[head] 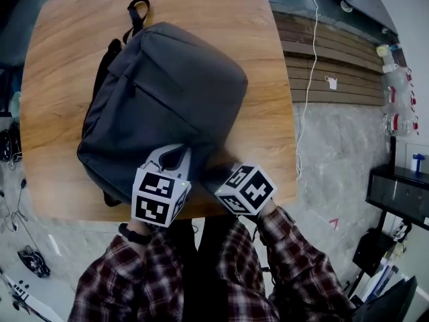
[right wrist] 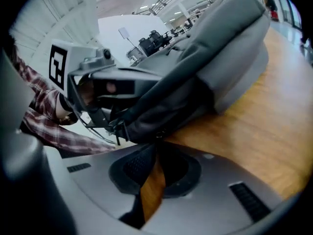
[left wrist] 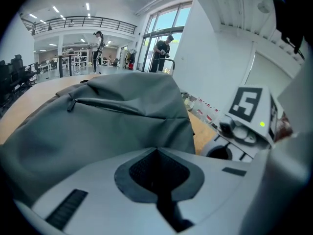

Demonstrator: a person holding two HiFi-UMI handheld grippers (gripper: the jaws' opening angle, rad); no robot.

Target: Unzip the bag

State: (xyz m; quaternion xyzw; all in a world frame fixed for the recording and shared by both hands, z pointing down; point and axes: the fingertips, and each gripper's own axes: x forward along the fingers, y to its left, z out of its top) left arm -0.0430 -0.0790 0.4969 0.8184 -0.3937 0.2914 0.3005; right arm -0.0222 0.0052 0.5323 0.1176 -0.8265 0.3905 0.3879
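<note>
Pinching bag (head: 167,92) fabric with left gripper (left wrist: 156,152), jaws clenched together on near edge. Clamping right gripper (right wrist: 155,145) on small zipper pull (right wrist: 158,132) at bag's near corner, tips closed, sliver of wood showing behind them. Resting bag flat on wooden table (head: 60,59), handle (head: 137,9) at far end, grippers side by side at near end.
</note>
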